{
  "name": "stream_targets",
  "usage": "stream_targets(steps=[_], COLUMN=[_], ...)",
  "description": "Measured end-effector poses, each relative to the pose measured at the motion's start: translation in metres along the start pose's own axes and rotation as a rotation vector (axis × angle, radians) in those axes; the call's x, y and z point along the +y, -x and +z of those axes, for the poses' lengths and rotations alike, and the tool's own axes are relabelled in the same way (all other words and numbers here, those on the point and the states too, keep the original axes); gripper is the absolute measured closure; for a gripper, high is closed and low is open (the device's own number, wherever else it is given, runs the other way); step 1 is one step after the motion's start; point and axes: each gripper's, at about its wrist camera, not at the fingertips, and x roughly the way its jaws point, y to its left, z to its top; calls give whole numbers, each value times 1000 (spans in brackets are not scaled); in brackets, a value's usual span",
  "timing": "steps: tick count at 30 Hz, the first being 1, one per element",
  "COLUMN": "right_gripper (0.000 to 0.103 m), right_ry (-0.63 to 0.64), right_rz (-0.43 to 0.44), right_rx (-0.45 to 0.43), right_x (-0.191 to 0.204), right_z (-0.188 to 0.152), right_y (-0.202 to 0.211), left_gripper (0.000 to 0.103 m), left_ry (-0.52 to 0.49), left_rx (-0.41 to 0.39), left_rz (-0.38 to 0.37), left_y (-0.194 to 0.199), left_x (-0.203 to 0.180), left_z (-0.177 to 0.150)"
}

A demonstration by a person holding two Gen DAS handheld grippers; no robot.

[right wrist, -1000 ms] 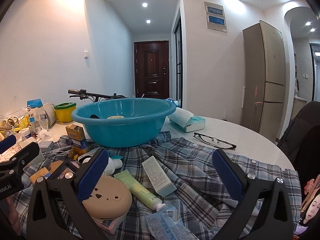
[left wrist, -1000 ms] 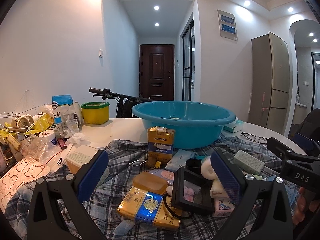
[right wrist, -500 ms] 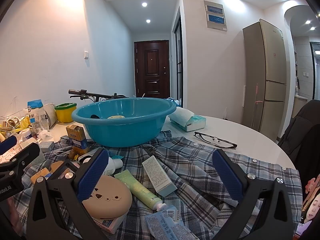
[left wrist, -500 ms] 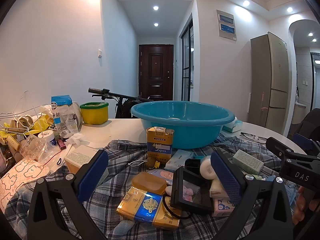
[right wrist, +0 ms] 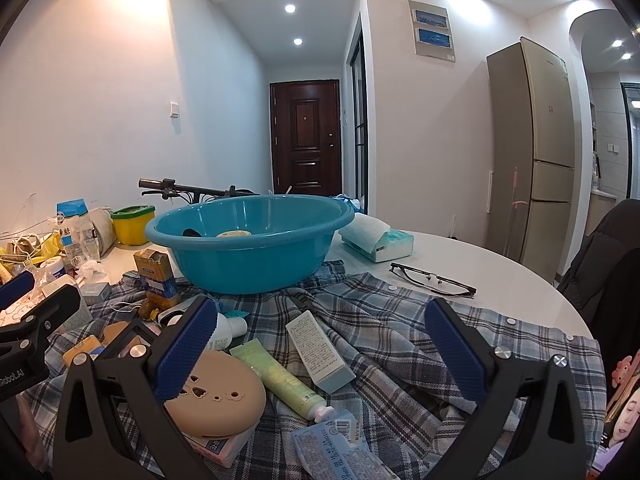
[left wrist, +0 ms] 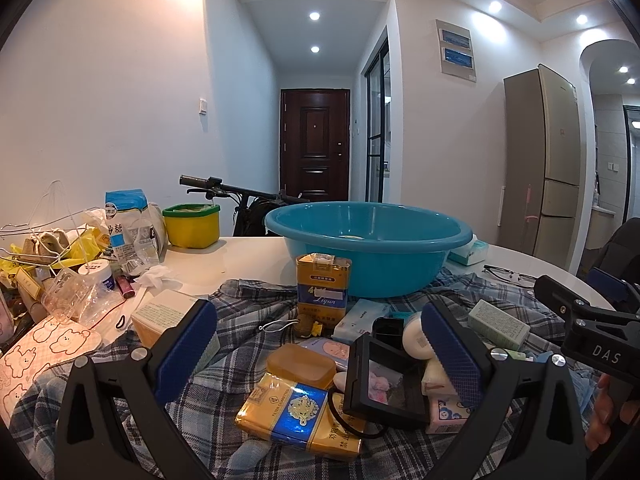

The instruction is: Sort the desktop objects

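Small objects lie scattered on a plaid shirt (left wrist: 248, 320) (right wrist: 380, 320) spread over the white table. My left gripper (left wrist: 318, 350) is open above a yellow-blue cigarette pack (left wrist: 298, 410), an amber soap bar (left wrist: 302, 364) and a black frame box (left wrist: 386, 378). An upright yellow carton (left wrist: 322, 290) stands before the teal basin (left wrist: 366, 246) (right wrist: 248, 240). My right gripper (right wrist: 320, 350) is open over a white-blue tube box (right wrist: 320, 352), a green tube (right wrist: 280, 376) and a tan round case (right wrist: 218, 396). Neither gripper holds anything.
Glasses (right wrist: 432, 280) and a tissue pack (right wrist: 376, 238) lie on the bare table at the right. A yellow tub (left wrist: 192, 226), a sugar bag (left wrist: 128, 224) and wire hangers (left wrist: 36, 240) crowd the left. A hand (left wrist: 608, 412) holds the other gripper's handle.
Both views have shifted only slightly. No object has moved, and both grippers remain open.
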Motion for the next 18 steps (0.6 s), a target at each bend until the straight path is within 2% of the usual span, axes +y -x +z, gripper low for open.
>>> stream_targets(steps=[18], right_gripper=[0], right_ry=[-5], right_rz=[5], right_rx=[6], right_x=[0], right_z=[-1], right_y=[0], left_gripper=[0], left_ry=[0], left_rx=[0], left_rz=[0], left_y=[0], left_x=[0], left_z=[0])
